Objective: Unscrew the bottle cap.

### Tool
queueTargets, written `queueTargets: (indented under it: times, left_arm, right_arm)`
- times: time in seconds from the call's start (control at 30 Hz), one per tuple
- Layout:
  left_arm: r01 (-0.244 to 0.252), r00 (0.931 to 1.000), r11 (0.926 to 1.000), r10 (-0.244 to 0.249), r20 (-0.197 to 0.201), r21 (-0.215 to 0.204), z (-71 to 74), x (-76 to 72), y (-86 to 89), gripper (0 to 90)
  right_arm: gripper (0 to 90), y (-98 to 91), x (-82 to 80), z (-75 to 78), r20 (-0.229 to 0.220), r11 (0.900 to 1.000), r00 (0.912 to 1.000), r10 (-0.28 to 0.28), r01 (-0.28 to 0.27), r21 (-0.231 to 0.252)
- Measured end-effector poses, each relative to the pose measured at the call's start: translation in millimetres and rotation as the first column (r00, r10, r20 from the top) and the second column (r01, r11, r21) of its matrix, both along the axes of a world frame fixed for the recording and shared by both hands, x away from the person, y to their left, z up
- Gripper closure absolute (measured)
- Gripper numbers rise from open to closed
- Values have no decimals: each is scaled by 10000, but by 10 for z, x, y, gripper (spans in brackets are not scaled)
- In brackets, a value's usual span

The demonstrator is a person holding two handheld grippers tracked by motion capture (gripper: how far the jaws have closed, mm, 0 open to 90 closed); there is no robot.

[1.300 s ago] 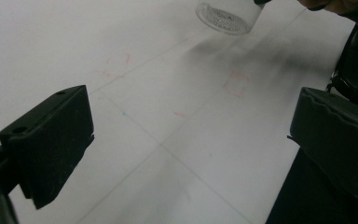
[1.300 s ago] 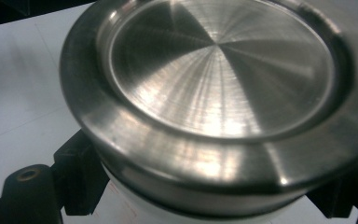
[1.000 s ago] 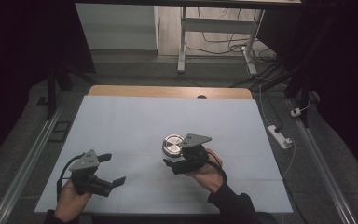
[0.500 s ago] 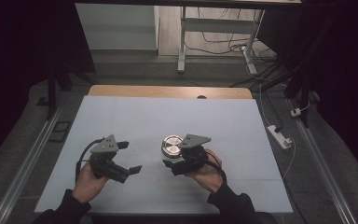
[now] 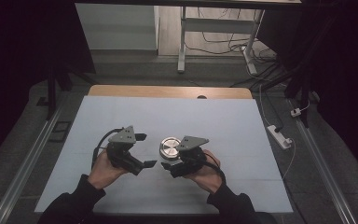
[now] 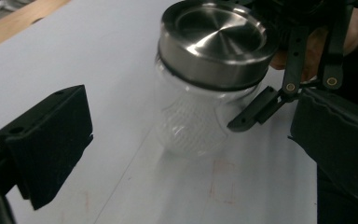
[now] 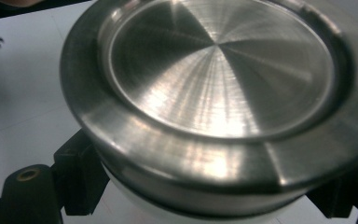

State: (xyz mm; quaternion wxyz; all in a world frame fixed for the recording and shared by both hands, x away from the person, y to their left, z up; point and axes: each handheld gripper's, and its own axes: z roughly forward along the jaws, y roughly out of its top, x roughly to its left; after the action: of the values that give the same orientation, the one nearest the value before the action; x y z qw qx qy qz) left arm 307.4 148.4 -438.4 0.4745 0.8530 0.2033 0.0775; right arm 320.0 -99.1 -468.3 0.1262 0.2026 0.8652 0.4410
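Observation:
A clear glass jar with a brushed steel lid stands on the pale blue table. My right gripper is shut on the jar just under the lid; one of its fingers presses against the glass. In the right gripper view the lid sits close above both jaws. My left gripper is open just left of the jar and apart from it. Its wide-spread jaws frame the jar in the left gripper view.
A wooden strip runs along the table's far edge. A white power strip and cables lie on the floor to the right. A metal table leg stands beyond the table.
My left gripper has moved right and slightly up, from the table's front left to just beside the jar. The right gripper and jar have stayed in place.

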Motion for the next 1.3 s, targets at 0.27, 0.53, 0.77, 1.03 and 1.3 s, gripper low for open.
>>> queueTargets:
  times: [0.27, 0.53, 0.77, 1.03, 1.3]
  left_arm:
    - [1743, 9847, 9846, -1743, 36, 135, -6, 163, -150, 0]
    - [3343, 9412, 9399, -3367, 268, 699, -1, 226, -332, 29]
    - [3819, 9221, 9224, -3845, 444, 577, -50, 227, -363, 182]
    - [2238, 9721, 9717, -2282, 547, 753, -24, 148, -449, 190]
    - [-358, 9983, 9930, 304, 498, 1122, 28, 43, -649, 189]
  right_arm:
    - [153, 35, -22, -24, -261, 9968, 9965, 798, -800, -77]
    - [152, 79, -74, -36, -343, 9843, 9842, 1739, -1748, -237]
    - [153, 98, -100, -46, -277, 9773, 9778, 2079, -2089, -361]
    - [153, 65, -63, -42, -121, 9898, 9904, 1380, -1383, -350]
    - [153, 35, -21, -50, -29, 9995, 9997, 230, -231, -194]
